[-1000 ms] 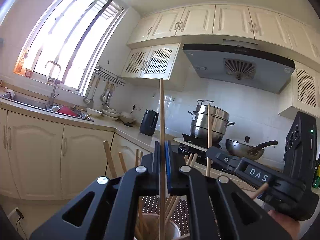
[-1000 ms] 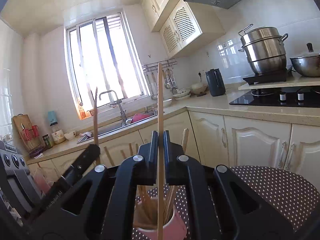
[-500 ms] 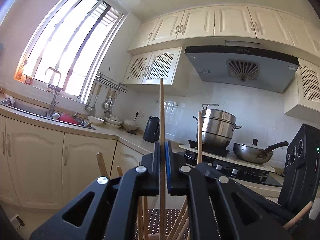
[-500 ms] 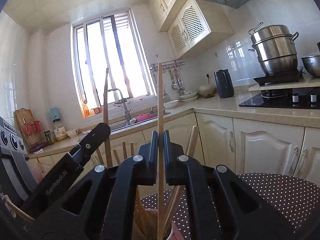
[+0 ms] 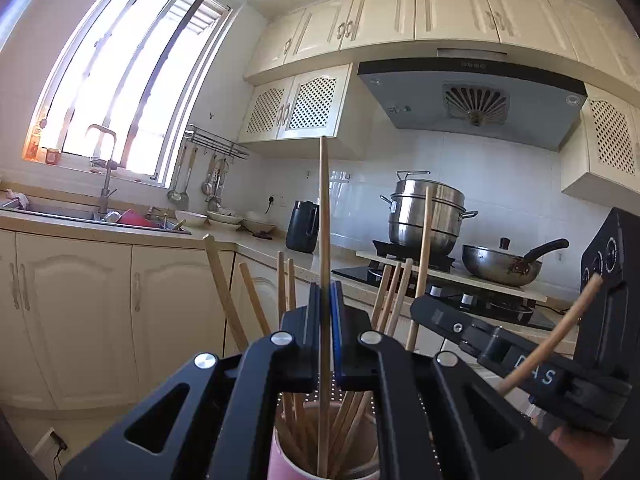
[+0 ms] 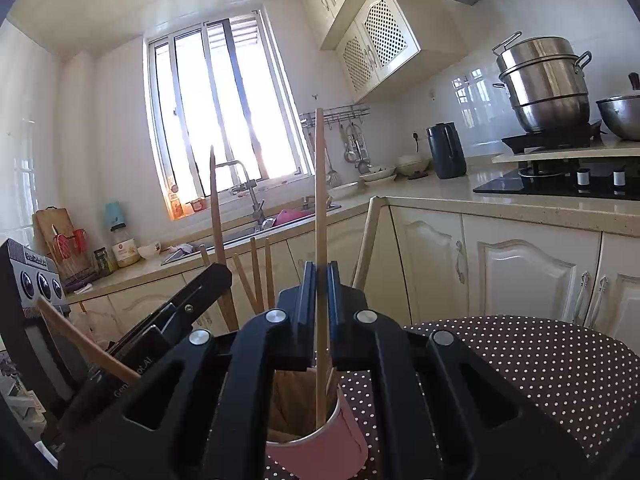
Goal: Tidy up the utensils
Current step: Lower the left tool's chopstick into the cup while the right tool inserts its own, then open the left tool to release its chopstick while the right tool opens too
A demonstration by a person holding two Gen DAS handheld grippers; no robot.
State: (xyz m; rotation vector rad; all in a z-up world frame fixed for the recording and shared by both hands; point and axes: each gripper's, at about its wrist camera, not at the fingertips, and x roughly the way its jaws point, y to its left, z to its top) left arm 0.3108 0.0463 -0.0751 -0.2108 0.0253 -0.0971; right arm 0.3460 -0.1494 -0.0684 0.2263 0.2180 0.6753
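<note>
A pink cup (image 5: 280,460) (image 6: 352,436) with several wooden chopsticks standing in it sits on a dotted brown cloth (image 6: 540,364). My left gripper (image 5: 325,300) is shut on one upright chopstick (image 5: 324,208); its lower end reaches down inside the cup. My right gripper (image 6: 320,280) is shut on another upright chopstick (image 6: 319,184), whose lower end also sits in the cup. Each gripper shows in the other's view: the right one (image 5: 432,308) beside the cup, the left one (image 6: 218,276) at the left, each with its stick.
Cream cabinets and a counter run behind, with a sink (image 6: 256,232), a black kettle (image 5: 303,226), stacked steel pots (image 5: 428,216) and a pan (image 5: 504,266) on the hob. A loose chopstick (image 5: 552,340) lies across the right gripper's body. A hand (image 5: 580,448) shows at lower right.
Both grippers have sunk with their chopsticks; the cup and its sticks now show higher in both views, and the held sticks' lower ends are inside the cup.
</note>
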